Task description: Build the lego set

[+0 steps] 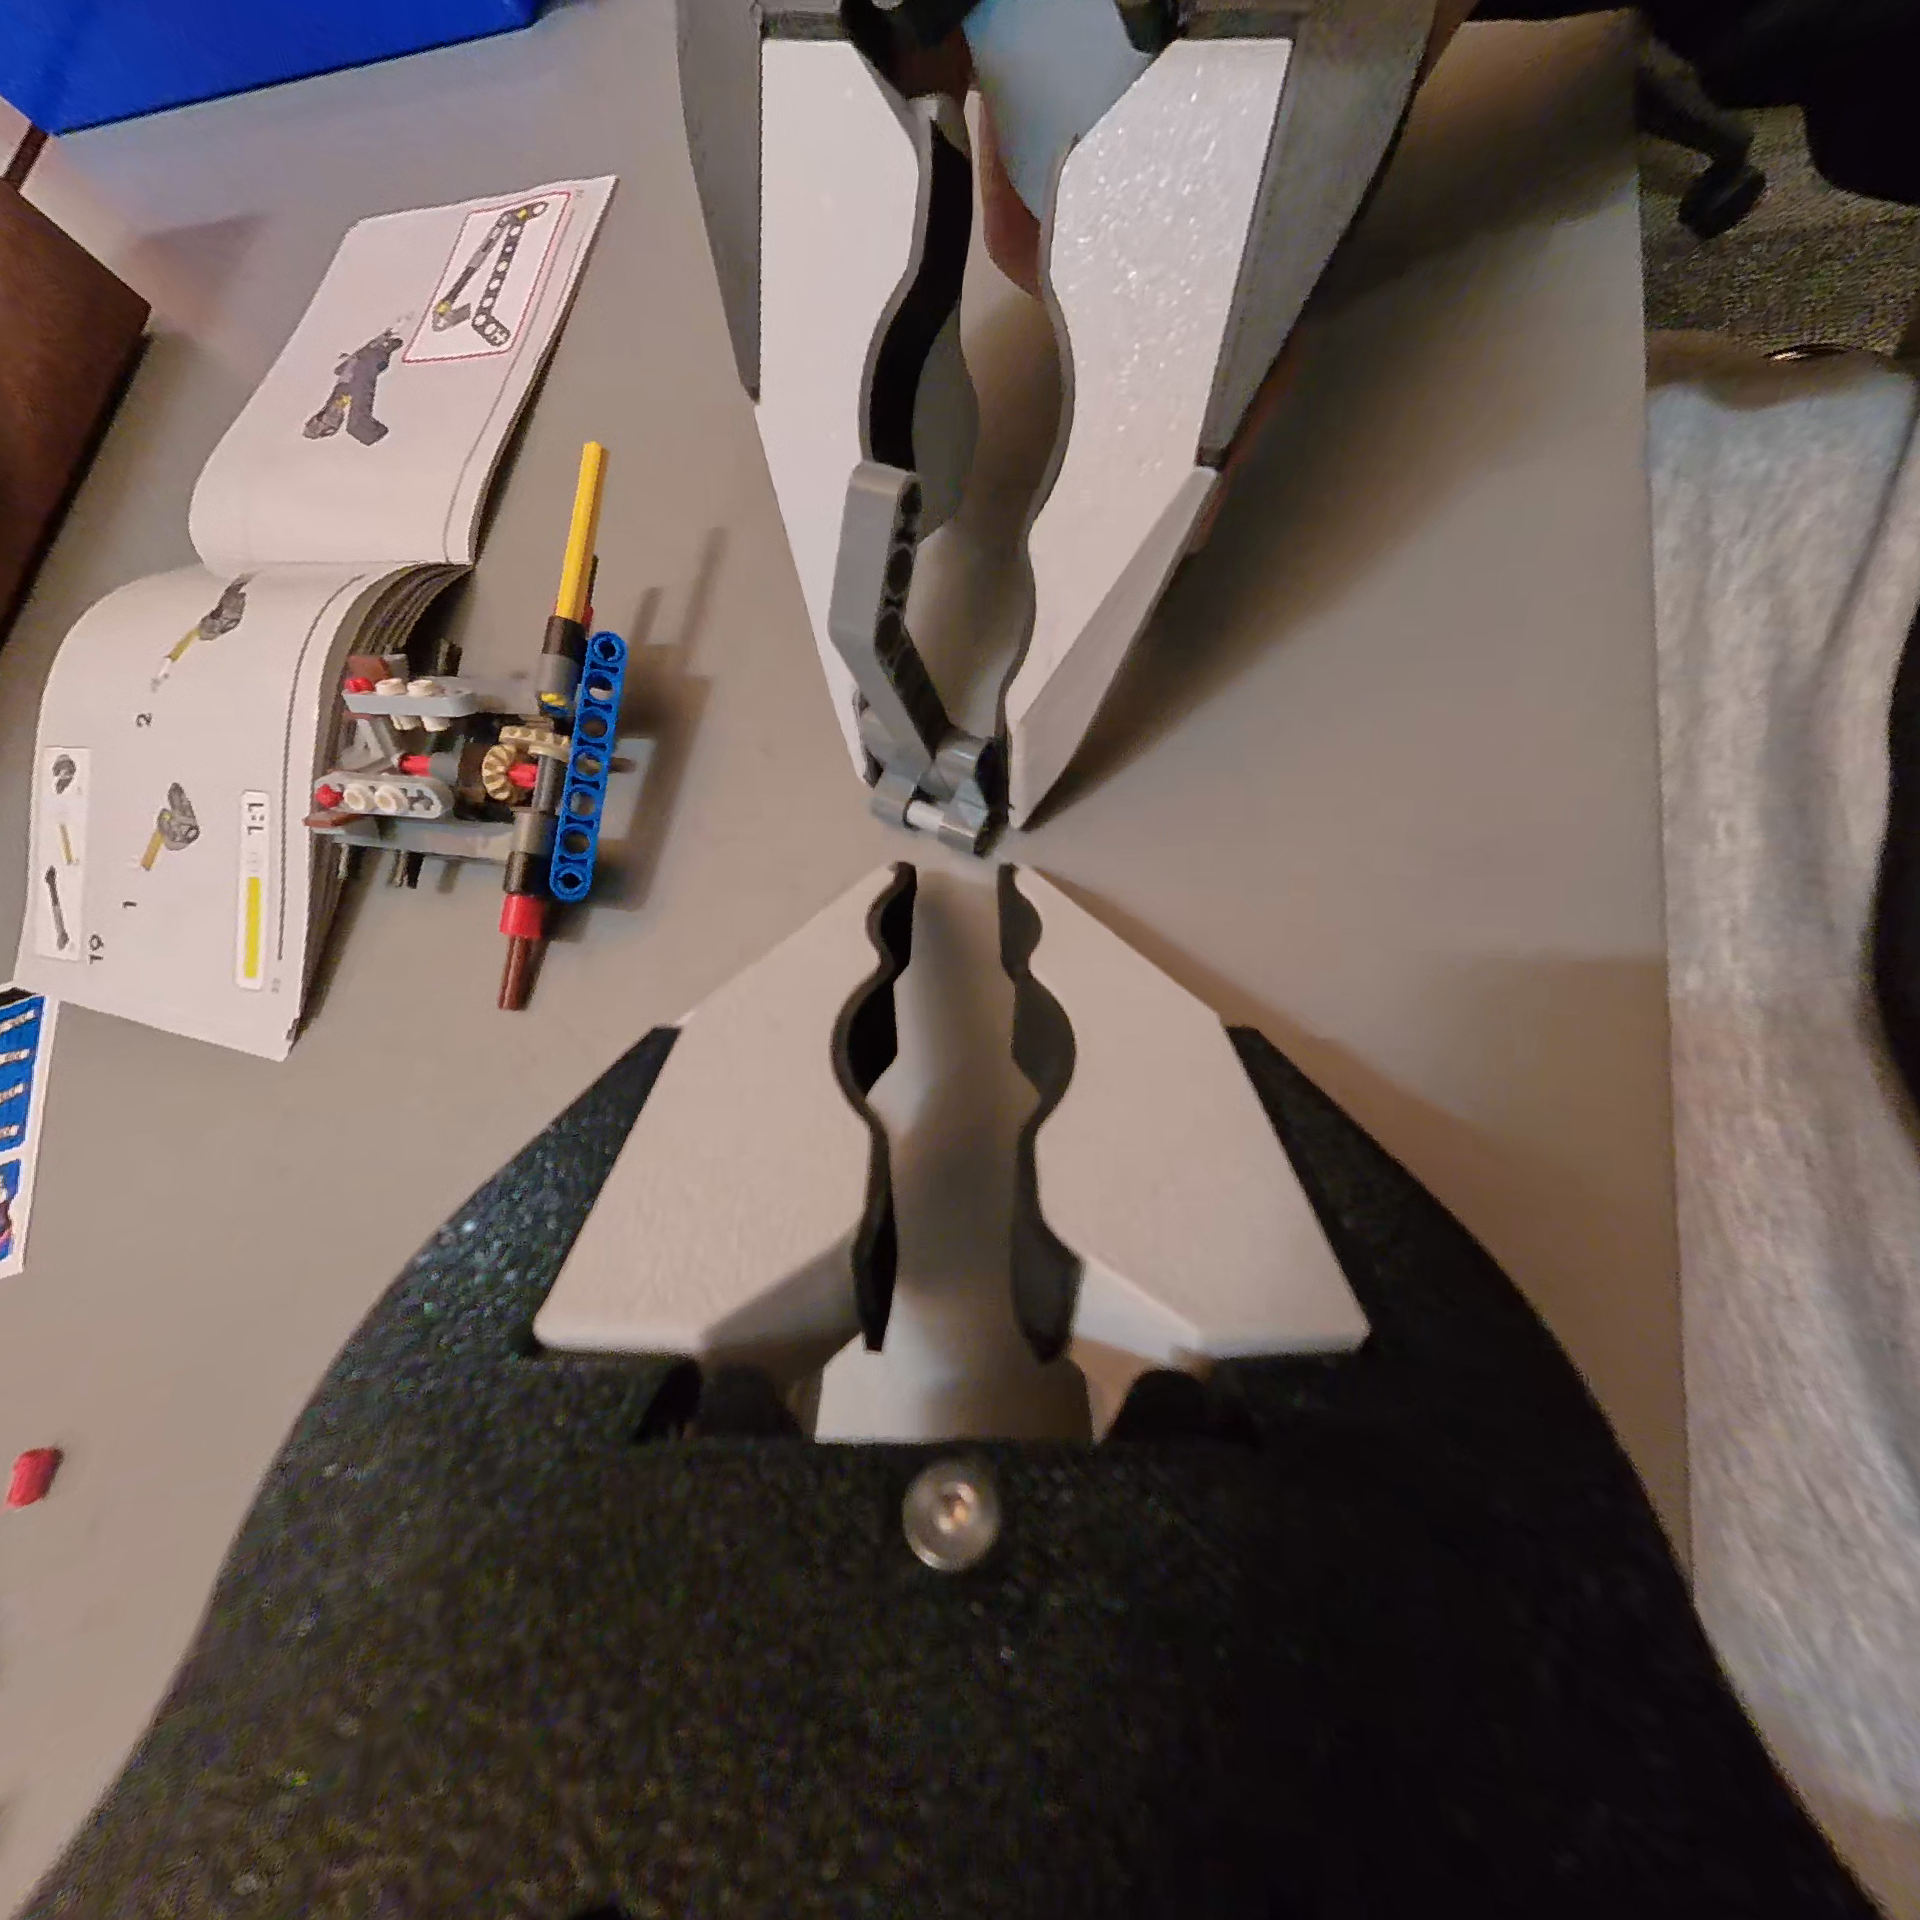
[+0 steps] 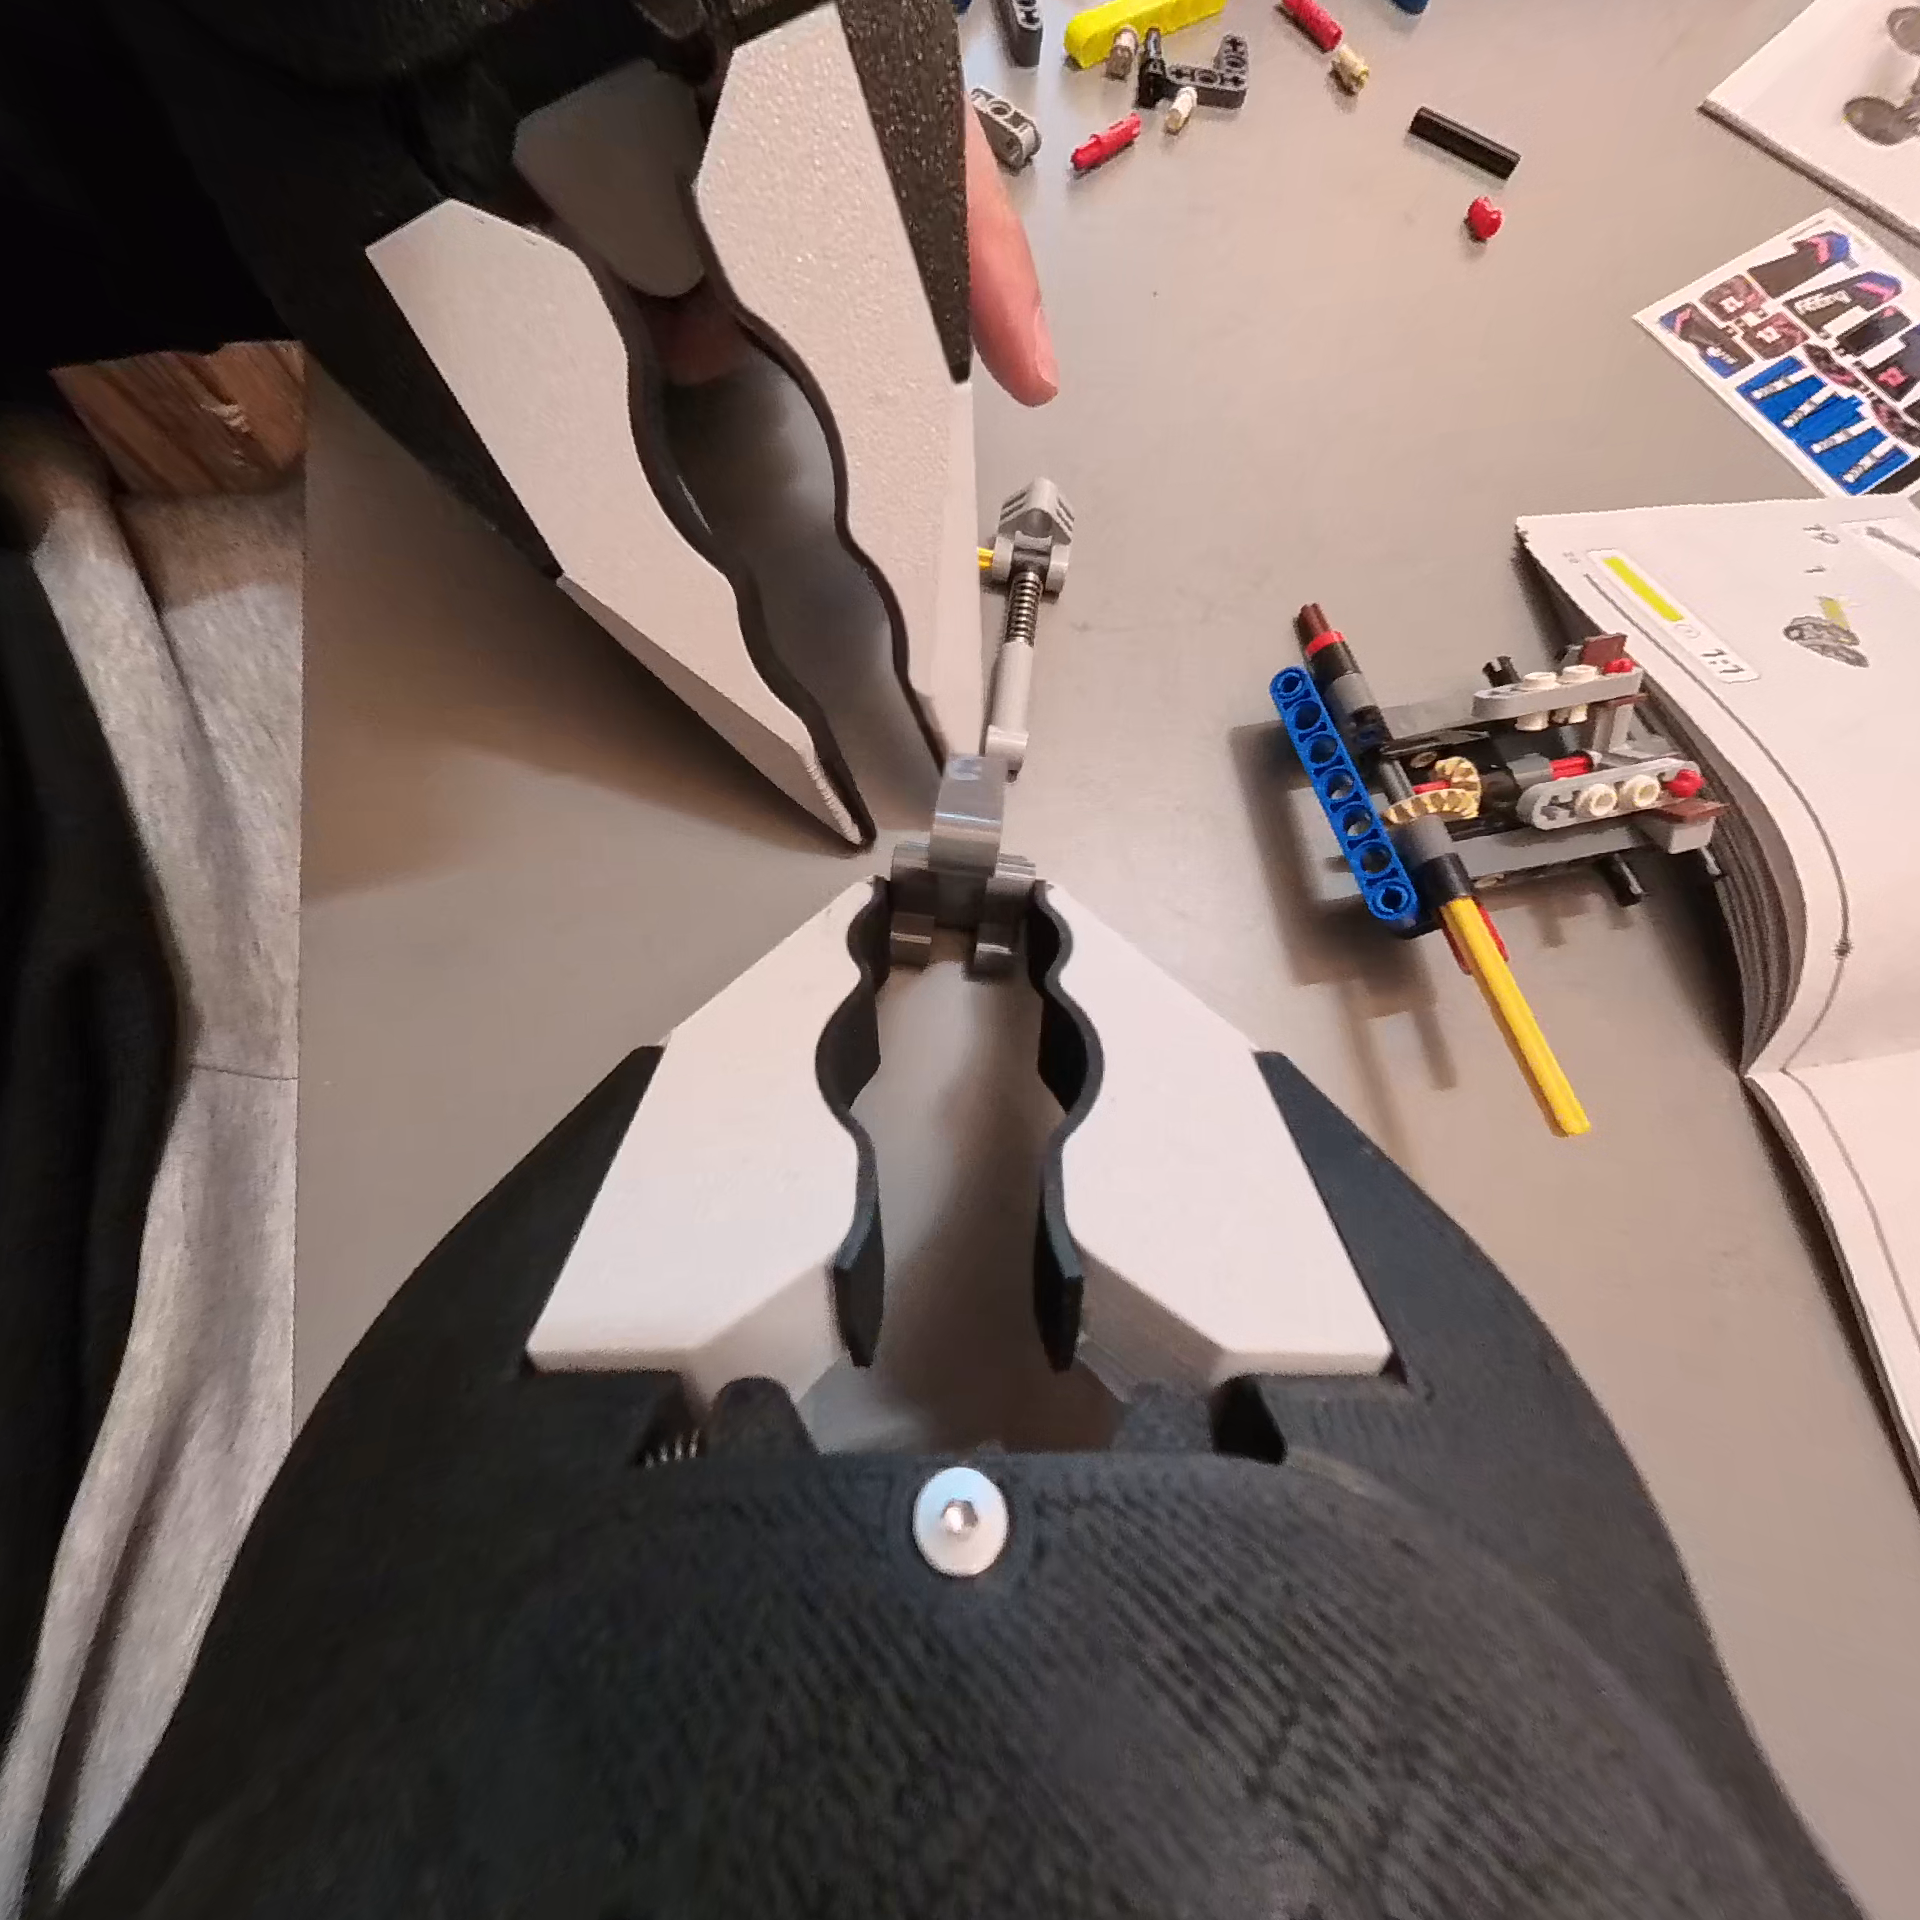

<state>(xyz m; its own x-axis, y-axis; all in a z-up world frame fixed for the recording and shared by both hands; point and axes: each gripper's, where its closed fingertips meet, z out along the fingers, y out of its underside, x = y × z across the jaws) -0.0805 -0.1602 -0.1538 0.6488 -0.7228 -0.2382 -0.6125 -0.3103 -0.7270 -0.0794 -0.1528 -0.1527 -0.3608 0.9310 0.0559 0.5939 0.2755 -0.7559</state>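
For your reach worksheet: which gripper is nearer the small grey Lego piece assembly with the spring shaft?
Right. The right gripper is shut on the grey assembly; the left gripper faces it just short, empty.

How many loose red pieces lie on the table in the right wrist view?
3: top-edge red pin, lower red pin left of it, round red piece near the black axle. More may be hidden.
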